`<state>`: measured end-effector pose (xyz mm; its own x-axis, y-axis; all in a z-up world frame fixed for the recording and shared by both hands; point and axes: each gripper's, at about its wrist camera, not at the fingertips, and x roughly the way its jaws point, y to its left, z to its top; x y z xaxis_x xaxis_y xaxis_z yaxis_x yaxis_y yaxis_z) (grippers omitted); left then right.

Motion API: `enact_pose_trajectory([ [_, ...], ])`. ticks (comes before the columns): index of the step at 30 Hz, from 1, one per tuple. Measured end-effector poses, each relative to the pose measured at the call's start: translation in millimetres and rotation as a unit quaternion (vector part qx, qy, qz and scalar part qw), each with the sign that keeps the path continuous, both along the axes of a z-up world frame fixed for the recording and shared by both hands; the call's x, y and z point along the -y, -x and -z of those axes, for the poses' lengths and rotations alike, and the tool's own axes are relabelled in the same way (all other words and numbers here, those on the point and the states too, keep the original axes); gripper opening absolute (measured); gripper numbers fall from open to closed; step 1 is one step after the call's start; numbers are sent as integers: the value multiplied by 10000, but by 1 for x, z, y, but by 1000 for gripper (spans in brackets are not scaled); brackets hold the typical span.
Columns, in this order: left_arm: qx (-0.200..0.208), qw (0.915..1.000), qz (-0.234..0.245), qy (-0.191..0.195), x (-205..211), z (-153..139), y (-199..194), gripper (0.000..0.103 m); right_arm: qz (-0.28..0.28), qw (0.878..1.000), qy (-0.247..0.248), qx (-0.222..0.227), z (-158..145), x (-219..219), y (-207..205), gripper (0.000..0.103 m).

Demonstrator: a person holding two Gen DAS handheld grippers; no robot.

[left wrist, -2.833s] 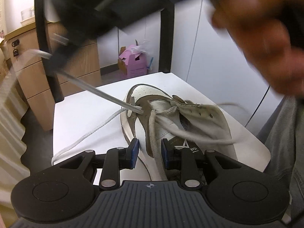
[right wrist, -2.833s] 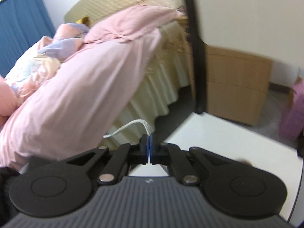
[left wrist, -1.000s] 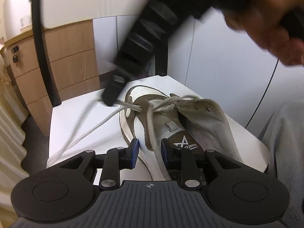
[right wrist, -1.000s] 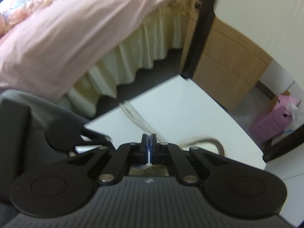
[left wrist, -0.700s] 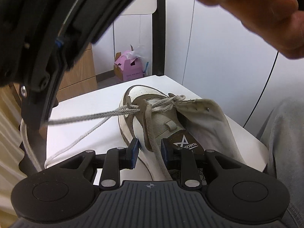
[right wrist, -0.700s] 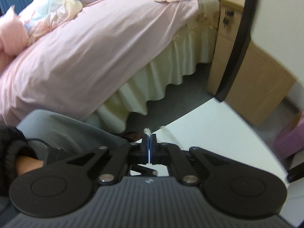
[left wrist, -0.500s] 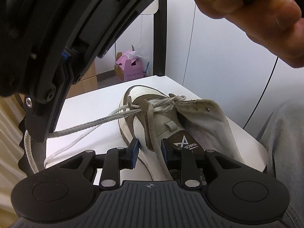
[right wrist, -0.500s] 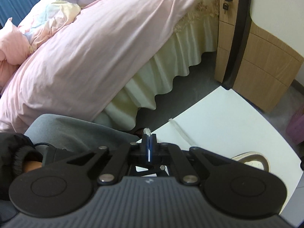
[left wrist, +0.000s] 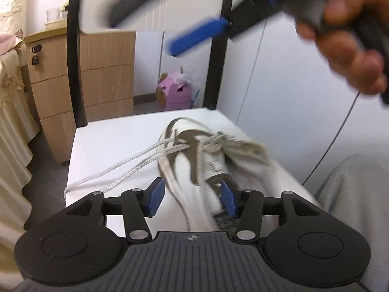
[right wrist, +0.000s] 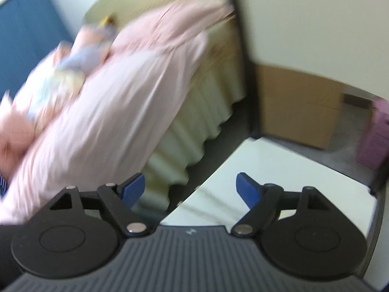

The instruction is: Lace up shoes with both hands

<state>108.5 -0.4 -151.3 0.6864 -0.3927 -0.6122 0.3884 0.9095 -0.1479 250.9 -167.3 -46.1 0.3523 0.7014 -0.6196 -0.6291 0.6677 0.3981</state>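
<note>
**A:** so what's the shoe (left wrist: 194, 160) look like right now?

**B:** white and brown high-top lying on the white table (left wrist: 116, 136), toe pointing away from the left camera, tongue flopped over to the right. The lace (left wrist: 136, 163) is knotted up near the front eyelets and two strands trail off to the left across the table, one end hanging over the edge.

**A:** and the grippers?

**B:** left gripper (left wrist: 192, 197) has its blue pads spread and opening wider, sitting either side of the shoe's heel end without pressing on it. Right gripper (right wrist: 189, 189) is opening too, wide apart, nothing between the pads. In the left view it's a blurry thing up top with a hand (left wrist: 350, 36) on it, blocking the upper part of the frame.

**A:** anything else around?

**B:** wooden drawers (left wrist: 97, 77), a pink box (left wrist: 175, 92) on the floor, a bed with a pink duvet (right wrist: 109, 102). Grey trouser leg (left wrist: 352, 206) at the right.
</note>
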Motion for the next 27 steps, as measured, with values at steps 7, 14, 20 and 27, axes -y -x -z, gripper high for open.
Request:
enact_pose_trajectory([
  [7, 162, 9978, -496, 403, -10, -15, 19, 63, 1998, 9775, -395, 543, 44, 79, 68, 86],
  [14, -159, 9810, -1391, 1344, -34, -22, 9, 62, 2386, 9685, -561, 448, 90, 100, 108, 86],
  [20, -1156, 9222, -2386, 2814, -65, -6, -32, 54, 1953, 9774, -652, 483, 99, 99, 103, 87],
  [27, -1840, 8535, -3401, 3495, -83, 23, -64, 49, 1858, 9769, -1057, 19, 107, 111, 87, 90],
])
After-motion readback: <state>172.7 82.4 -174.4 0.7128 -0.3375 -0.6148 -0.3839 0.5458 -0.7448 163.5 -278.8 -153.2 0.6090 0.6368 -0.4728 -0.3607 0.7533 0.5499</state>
